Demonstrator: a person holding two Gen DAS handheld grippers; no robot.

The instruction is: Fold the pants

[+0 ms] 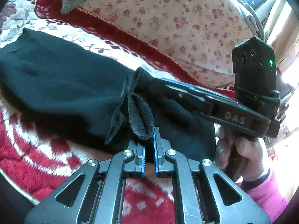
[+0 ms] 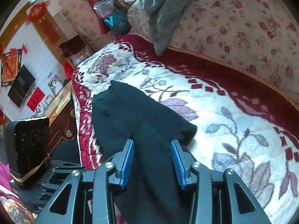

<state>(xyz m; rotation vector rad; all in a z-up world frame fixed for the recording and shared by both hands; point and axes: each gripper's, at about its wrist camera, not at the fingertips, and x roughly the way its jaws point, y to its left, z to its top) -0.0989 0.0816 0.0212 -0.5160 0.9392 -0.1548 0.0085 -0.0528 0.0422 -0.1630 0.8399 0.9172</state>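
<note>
Black pants (image 1: 61,85) lie folded on a red and white floral blanket (image 1: 37,160). In the left wrist view my left gripper (image 1: 148,136) is nearly closed, its blue pads pinching a bunched fold of the pants' near edge (image 1: 140,117). My right gripper (image 1: 168,87) reaches in from the right, its fingers buried in the black cloth. In the right wrist view the pants (image 2: 130,112) stretch away, and my right gripper (image 2: 152,149) stands open with black cloth lying between its blue pads (image 2: 128,162), which do not press it.
A floral pillow (image 1: 177,24) and a grey garment (image 2: 168,15) lie behind the blanket (image 2: 233,130). The bed edge (image 2: 78,123) drops off at left toward a dark cabinet (image 2: 63,119). The left gripper's body (image 2: 28,149) sits at the lower left.
</note>
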